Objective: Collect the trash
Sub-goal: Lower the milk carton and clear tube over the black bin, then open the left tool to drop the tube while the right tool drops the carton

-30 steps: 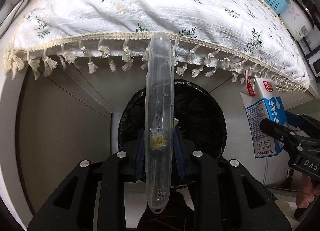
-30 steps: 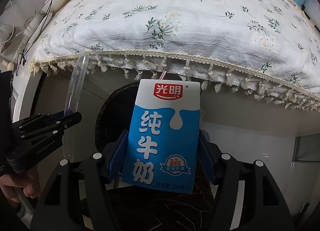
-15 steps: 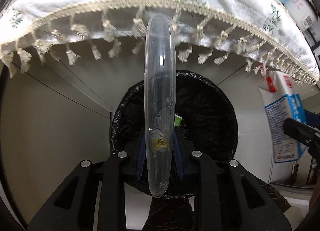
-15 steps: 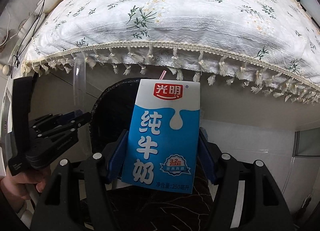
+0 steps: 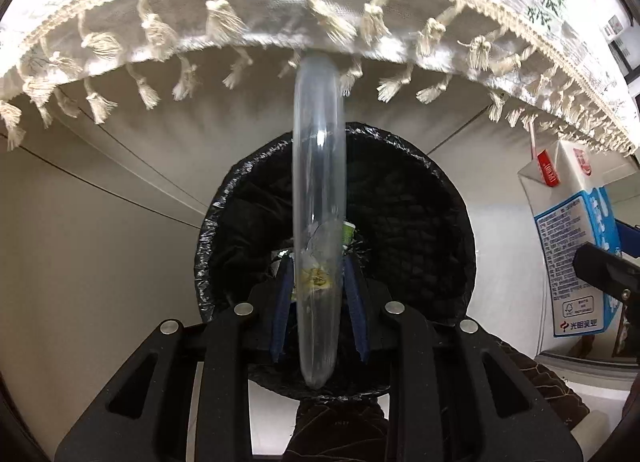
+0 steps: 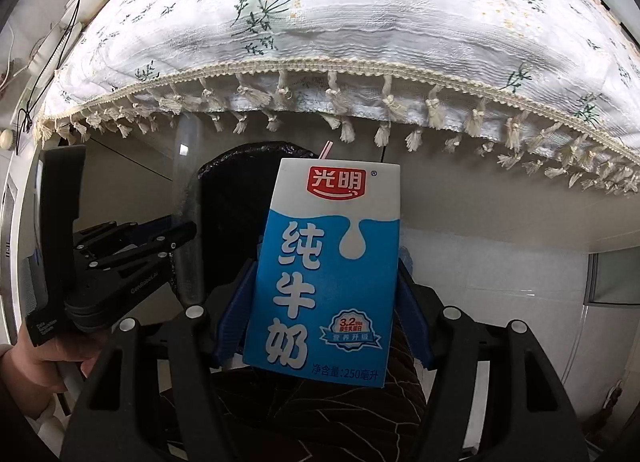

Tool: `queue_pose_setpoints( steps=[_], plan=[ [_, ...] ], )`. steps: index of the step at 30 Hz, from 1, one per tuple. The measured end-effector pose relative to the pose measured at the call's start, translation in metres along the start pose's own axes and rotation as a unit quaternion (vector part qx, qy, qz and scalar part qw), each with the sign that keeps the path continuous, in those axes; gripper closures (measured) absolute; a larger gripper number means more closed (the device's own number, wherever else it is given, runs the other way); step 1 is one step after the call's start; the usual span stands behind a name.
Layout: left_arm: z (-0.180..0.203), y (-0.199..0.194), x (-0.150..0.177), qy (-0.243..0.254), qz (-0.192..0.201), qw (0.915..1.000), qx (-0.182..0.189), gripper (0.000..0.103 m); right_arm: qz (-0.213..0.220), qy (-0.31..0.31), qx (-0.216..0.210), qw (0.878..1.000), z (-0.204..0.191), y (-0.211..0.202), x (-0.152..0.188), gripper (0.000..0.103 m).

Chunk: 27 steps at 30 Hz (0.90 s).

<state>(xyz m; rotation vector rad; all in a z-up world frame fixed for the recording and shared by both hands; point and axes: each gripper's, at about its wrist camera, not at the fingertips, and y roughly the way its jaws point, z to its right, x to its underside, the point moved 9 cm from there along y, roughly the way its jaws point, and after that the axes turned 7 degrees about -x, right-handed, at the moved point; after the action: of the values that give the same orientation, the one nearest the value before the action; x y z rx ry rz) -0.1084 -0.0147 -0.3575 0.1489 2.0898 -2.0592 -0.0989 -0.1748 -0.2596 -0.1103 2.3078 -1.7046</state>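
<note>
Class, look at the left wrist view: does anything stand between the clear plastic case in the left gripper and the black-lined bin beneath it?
Nothing visible does: the clear plastic case hangs directly over the bin, whose mouth is uncovered.

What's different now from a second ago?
The left gripper has come down toward the black trash bin, so the tablecloth fringe now hangs close overhead. Its jaws are opening around the clear plastic container, which is between them. The right gripper still clamps the milk carton.
</note>
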Motion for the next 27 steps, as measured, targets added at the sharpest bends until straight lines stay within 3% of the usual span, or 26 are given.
queue_pose_setpoints(
  steps=[3, 15, 27],
  plan=[
    [-0.004, -0.006, 0.001, -0.008, 0.012, 0.9999, -0.004, 0.055, -0.004, -0.004, -0.002, 1.000, -0.004, 0.006, 0.000, 0.040],
    [-0.051, -0.056, -0.005, -0.062, 0.055, 0.9962, -0.026, 0.007, -0.018, -0.031, -0.012, 0.999, -0.030, 0.028, -0.007, 0.040],
    [-0.074, -0.074, -0.002, -0.094, 0.056, 0.9938, -0.019, 0.006, -0.038, -0.059, -0.011, 0.997, -0.066, 0.055, -0.018, 0.040]
  ],
)
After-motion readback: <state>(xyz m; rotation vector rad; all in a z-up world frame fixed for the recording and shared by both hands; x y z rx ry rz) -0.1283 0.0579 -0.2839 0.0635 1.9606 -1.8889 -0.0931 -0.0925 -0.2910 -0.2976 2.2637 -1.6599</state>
